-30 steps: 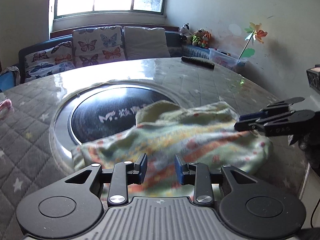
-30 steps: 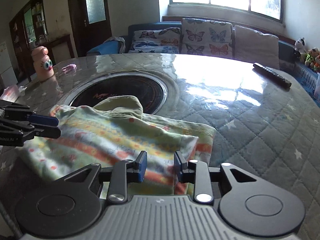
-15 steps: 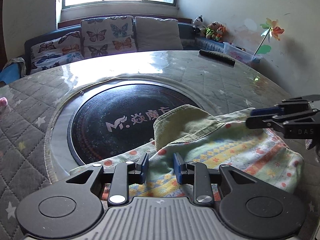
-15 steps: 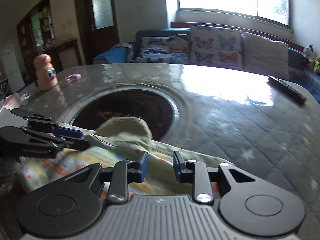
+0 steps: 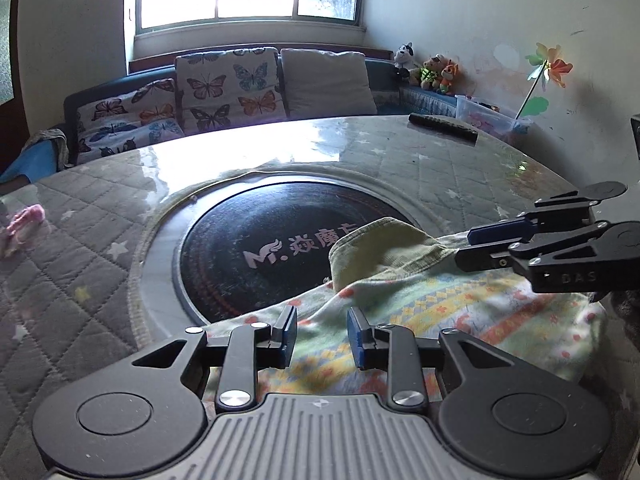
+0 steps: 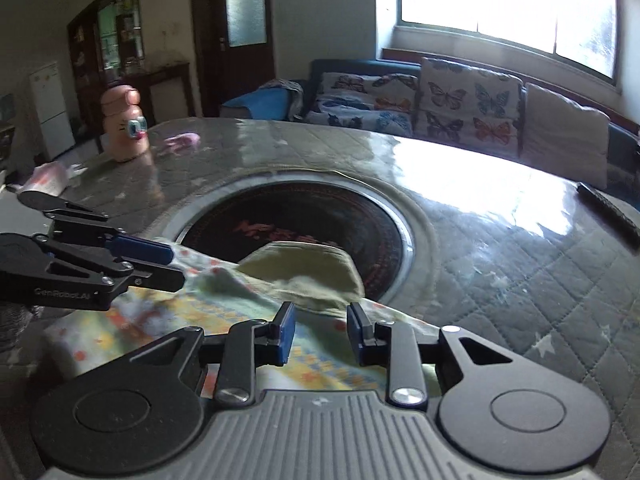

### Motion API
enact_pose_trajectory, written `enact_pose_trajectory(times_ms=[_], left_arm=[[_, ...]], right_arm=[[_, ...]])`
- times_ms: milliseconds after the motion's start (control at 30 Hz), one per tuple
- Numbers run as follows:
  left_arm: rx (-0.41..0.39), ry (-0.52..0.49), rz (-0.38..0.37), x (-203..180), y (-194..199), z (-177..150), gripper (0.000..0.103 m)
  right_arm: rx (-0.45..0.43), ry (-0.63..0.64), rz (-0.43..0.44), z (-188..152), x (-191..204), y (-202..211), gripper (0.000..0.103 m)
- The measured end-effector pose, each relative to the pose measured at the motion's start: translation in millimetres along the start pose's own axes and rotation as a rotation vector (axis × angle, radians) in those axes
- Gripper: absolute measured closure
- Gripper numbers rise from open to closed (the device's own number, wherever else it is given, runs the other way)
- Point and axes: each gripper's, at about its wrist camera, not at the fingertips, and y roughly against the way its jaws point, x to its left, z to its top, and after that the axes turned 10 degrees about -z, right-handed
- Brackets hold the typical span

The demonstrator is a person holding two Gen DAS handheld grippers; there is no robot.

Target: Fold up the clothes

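A round table point(image 5: 440, 168) with a grey quilted cover is carrying a patterned garment point(image 5: 440, 300), a black remote point(image 5: 442, 125), a peach figurine point(image 6: 125, 124) and a pink item point(image 5: 24, 224).

Right tongs point(image 6: 320, 330) held parted above patterned garment point(image 6: 208, 312). Garment's olive collar point(image 6: 308, 268) draped onto dark round hotplate point(image 6: 296, 220) set in quilted worktop point(image 6: 500, 248). Left tongs point(image 6: 170, 264) seen at left, over garment edge, blades close together. Pink bottle point(image 6: 124, 124) stood far left.
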Motion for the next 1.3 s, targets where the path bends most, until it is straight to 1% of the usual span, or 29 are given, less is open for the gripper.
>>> enact_pose_trajectory(times_ms=[133, 267, 367, 433, 500, 667, 733, 767, 867, 967, 1100, 1200, 1300], left_arm=[[-0.005, -0.03, -0.002, -10, 24, -19, 0.073], [-0.005, -0.046, -0.011, -22, 45, -41, 0.073], [-0.005, -0.077, 0.026, -29, 53, -56, 0.073], [-0.009, -0.091, 0.048, -30, 55, -61, 0.072], [-0.007, -0.104, 0.068, -32, 54, -65, 0.069], [-0.037, -0.104, 0.081, -32, 63, -62, 0.068], [-0.05, -0.097, 0.083, -31, 67, -62, 0.061], [-0.053, -0.097, 0.081, -32, 68, -61, 0.061], [-0.039, -0.113, 0.069, -37, 64, -65, 0.061], [-0.011, -0.158, 0.083, -43, 57, -71, 0.061], [-0.032, -0.172, 0.097, -46, 61, -66, 0.06], [-0.063, -0.175, 0.085, -49, 65, -60, 0.06], [-0.056, -0.183, 0.065, -54, 58, -59, 0.06]], right_arm=[[-0.021, 0.054, 0.062, -4, 19, 15, 0.074], [-0.023, 0.087, 0.097, -10, 33, 19, 0.074], [-0.015, 0.106, 0.105, -17, 41, 16, 0.071], [-0.006, 0.126, 0.1, -24, 45, 12, 0.065], [-0.012, 0.138, 0.097, -25, 47, 15, 0.065], [-0.03, 0.161, 0.103, -25, 49, 29, 0.064], [-0.032, 0.17, 0.114, -28, 51, 36, 0.064], [-0.03, 0.173, 0.12, -31, 51, 39, 0.064], [-0.016, 0.183, 0.133, -40, 54, 42, 0.063], [-0.006, 0.198, 0.123, -52, 59, 39, 0.063], [-0.019, 0.173, 0.121, -50, 55, 51, 0.063], [-0.014, 0.146, 0.118, -52, 49, 60, 0.063], [-0.009, 0.12, 0.115, -54, 43, 68, 0.064]])
